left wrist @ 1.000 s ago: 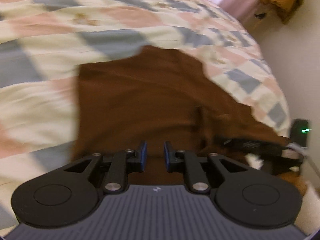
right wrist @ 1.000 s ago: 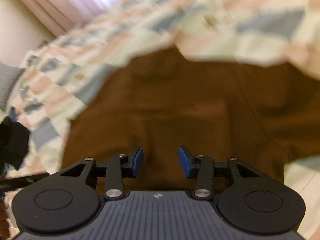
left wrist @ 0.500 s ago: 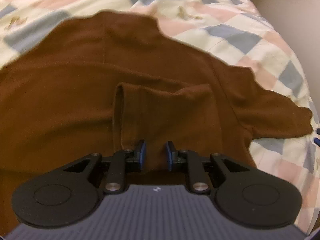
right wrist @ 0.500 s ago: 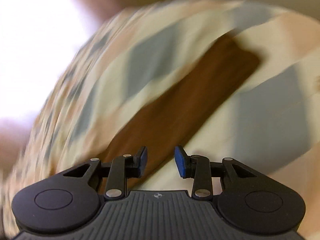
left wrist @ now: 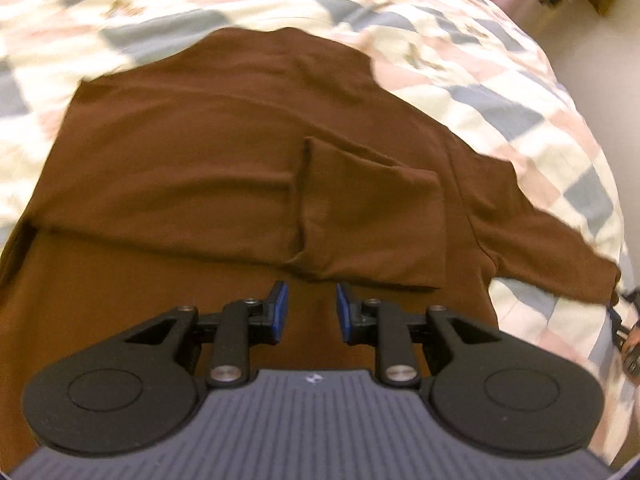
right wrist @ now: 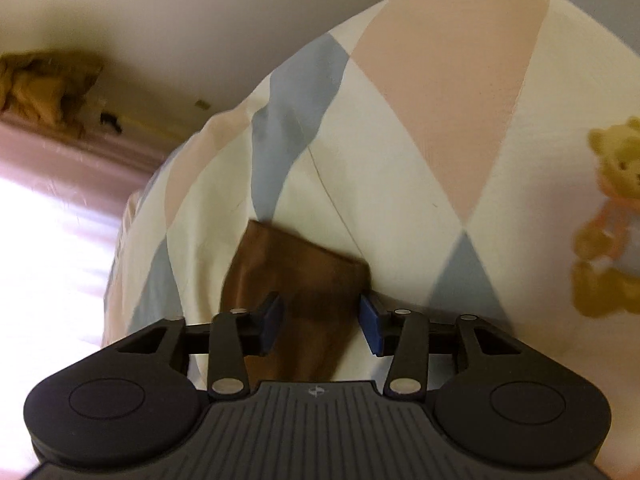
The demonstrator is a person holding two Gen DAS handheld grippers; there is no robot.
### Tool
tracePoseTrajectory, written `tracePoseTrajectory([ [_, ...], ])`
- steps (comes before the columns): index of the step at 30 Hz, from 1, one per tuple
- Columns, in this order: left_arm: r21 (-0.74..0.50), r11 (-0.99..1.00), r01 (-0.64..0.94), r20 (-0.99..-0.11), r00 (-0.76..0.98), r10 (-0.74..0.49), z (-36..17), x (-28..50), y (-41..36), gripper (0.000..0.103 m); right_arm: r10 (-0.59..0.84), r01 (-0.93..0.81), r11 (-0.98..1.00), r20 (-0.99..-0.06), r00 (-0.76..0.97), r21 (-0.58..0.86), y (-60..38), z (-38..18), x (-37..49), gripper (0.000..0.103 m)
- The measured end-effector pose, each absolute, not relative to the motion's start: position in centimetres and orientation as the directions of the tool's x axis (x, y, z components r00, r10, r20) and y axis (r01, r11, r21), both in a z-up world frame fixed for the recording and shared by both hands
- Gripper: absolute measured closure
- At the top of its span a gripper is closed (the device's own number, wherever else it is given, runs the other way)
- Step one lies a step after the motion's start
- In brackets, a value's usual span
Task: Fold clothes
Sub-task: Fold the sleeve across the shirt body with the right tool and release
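A bed fills most of both views, covered by a quilt (left wrist: pixel 460 56) patterned in cream, pale pink and grey-blue diamonds, with a printed teddy bear (right wrist: pixel 612 216) near its right edge in the right wrist view. Beyond the bed's far edge stands a plain off-white wall (right wrist: pixel 160 12). A pinkish curtain (right wrist: pixel 60 148) hangs beside a window (right wrist: pixel 44 264) that glares with bright daylight. A crumpled mustard-yellow cloth (right wrist: pixel 44 88) lies heaped by the curtain.
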State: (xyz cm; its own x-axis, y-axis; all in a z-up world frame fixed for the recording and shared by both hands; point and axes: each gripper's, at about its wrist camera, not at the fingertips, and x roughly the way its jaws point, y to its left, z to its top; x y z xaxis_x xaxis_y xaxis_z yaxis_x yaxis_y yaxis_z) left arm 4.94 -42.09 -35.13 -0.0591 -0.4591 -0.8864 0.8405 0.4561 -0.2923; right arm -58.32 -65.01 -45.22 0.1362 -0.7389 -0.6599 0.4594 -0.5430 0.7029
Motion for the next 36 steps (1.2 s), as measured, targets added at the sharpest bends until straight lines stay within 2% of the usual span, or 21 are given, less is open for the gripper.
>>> tracePoseTrajectory([
  [1,-0.304,0.473,0.827,-0.884,-0.059,-0.464,-35.0,5.6,-41.6,0.082,-0.737,0.463,-0.543,-0.662,0.137,0.700,-65.5,-45.1,-58.4,0.088],
  [2,-0.309,0.487,0.817,-0.881,-0.053,-0.470,-34.7,6.3,-41.1,0.082,-0.737,0.483,-0.536,-0.662,0.132,0.693,-65.7,-44.6,-58.2,0.096],
  [5,-0.302,0.519,0.800,-0.871,-0.011,-0.492,-33.6,8.8,-39.3,0.082,-0.793,0.697,-0.385,-0.603,0.086,0.605,-64.5,-38.6,-52.6,0.097],
  [8,-0.315,0.554,0.771,-0.860,0.015,-0.510,-32.6,12.1,-37.4,0.082,-0.854,0.876,-0.200,-0.517,0.064,0.438,-62.9,-31.9,-46.3,0.097],
  [11,-0.327,0.594,0.735,-0.853,0.041,-0.520,-31.9,15.8,-35.3,0.082,-0.880,0.946,0.031,-0.440,0.179,0.323,-60.5,-26.7,-36.8,0.097],
  [14,-0.335,0.632,0.698,-0.848,0.068,-0.526,-31.4,19.7,-32.7,0.082,-0.826,0.906,0.285,-0.401,0.397,0.312,-57.8,-24.1,-24.7,0.097],
  [17,-0.339,0.663,0.667,-0.846,0.091,-0.525,-31.2,23.6,-29.8,0.082,-0.706,0.803,0.488,-0.386,0.593,0.341,-54.5,-24.1,-12.3,0.097],
  [20,-0.325,0.692,0.644,-0.852,0.119,-0.510,-31.5,27.7,-26.7,0.082,-0.555,0.692,0.613,-0.416,0.720,0.381,-51.1,-26.0,-1.0,0.097],
  [23,-0.312,0.718,0.622,-0.861,0.135,-0.491,-32.7,31.5,-24.1,0.082,-0.423,0.612,0.682,-0.467,0.776,0.400,-47.7,-29.2,8.5,0.097],
  [25,-0.310,0.731,0.608,-0.868,0.132,-0.478,-33.7,33.5,-22.9,0.081,-0.322,0.567,0.713,-0.525,0.788,0.412,-45.8,-32.0,13.2,0.095],
  [27,-0.338,0.725,0.600,-0.870,0.094,-0.483,-34.9,35.1,-22.7,0.080,-0.221,0.554,0.718,-0.617,0.755,0.421,-43.9,-35.1,16.8,0.078],
  [29,-0.379,0.695,0.610,-0.858,0.050,-0.512,-35.8,35.8,-23.4,0.076,-0.149,0.570,0.702,-0.695,0.704,0.427,-42.6,-37.0,17.8,0.072],
  [32,-0.485,0.624,0.613,-0.814,-0.057,-0.577,-37.0,35.8,-25.8,0.065,-0.187,0.627,0.634,-0.697,0.692,0.453,-42.6,-37.1,14.9,0.057],
  [34,-0.576,0.583,0.573,-0.773,-0.150,-0.616,-38.2,35.6,-27.8,0.055,-0.226,0.670,0.573,-0.694,0.683,0.472,-43.0,-36.6,11.6,0.055],
  [36,-0.611,0.578,0.541,-0.756,-0.182,-0.628,-39.7,35.2,-29.9,0.055,-0.273,0.730,0.511,-0.720,0.639,0.454,-43.9,-36.1,8.3,0.054],
])
